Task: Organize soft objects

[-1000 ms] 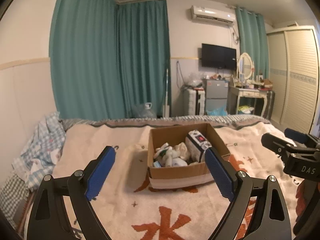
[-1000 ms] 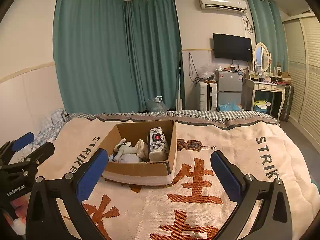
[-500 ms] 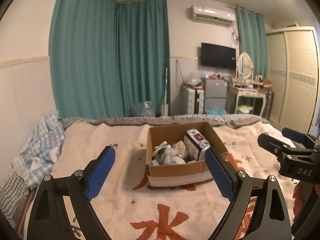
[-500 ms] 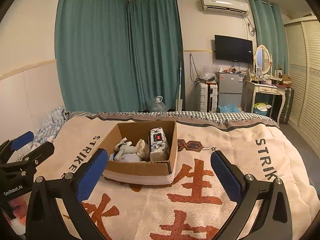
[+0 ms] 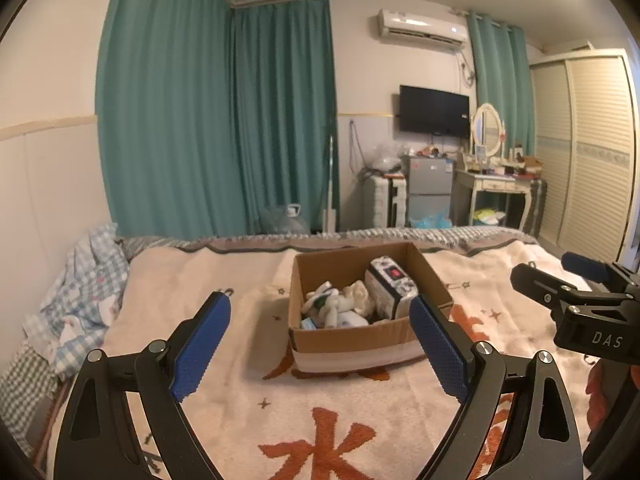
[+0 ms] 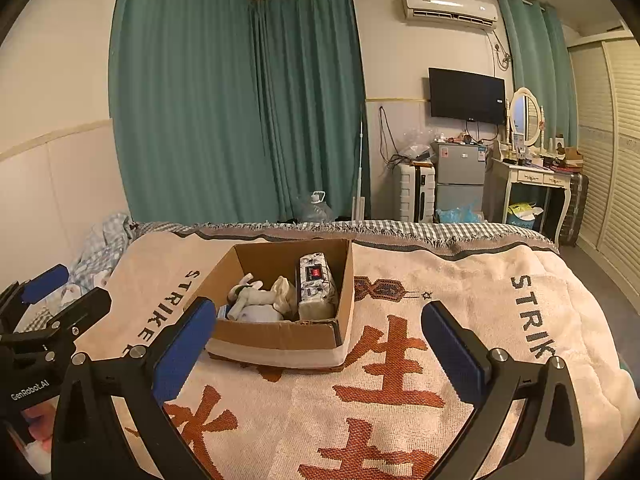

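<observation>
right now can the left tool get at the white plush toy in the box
Probably yes: the left tool is open, the cardboard box has no lid, and the white plush toy lies uncovered on top, though some way ahead.

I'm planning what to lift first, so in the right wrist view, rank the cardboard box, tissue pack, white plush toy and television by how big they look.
Largest to smallest as they look:
1. cardboard box
2. television, though it is far off, so its true size is unsure
3. tissue pack and white plush toy look alike; too close to rank.
</observation>
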Demonstrator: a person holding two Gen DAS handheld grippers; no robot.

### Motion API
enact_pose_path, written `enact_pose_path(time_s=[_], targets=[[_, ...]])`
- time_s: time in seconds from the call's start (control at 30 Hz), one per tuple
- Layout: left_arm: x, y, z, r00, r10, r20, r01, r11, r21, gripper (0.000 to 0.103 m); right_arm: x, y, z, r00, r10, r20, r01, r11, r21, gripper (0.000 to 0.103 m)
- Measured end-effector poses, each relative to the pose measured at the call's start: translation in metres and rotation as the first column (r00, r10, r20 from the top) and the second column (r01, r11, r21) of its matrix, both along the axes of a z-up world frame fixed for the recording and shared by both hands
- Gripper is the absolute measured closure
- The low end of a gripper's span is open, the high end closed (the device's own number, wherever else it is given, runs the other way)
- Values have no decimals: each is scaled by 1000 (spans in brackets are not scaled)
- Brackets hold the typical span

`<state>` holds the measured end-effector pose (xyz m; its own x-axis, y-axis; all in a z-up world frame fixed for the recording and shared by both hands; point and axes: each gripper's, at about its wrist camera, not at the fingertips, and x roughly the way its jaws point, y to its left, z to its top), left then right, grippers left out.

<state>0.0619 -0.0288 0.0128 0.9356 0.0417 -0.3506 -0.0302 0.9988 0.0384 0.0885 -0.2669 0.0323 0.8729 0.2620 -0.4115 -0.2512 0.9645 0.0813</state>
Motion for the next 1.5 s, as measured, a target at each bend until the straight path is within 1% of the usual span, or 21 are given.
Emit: enact_pose_path(time_s=[1.5], targets=[[-5,2,-1,1000,17,-7,-17,1000,4,11,0,2,-4,1000,9,-6,-9,1000,11,0]])
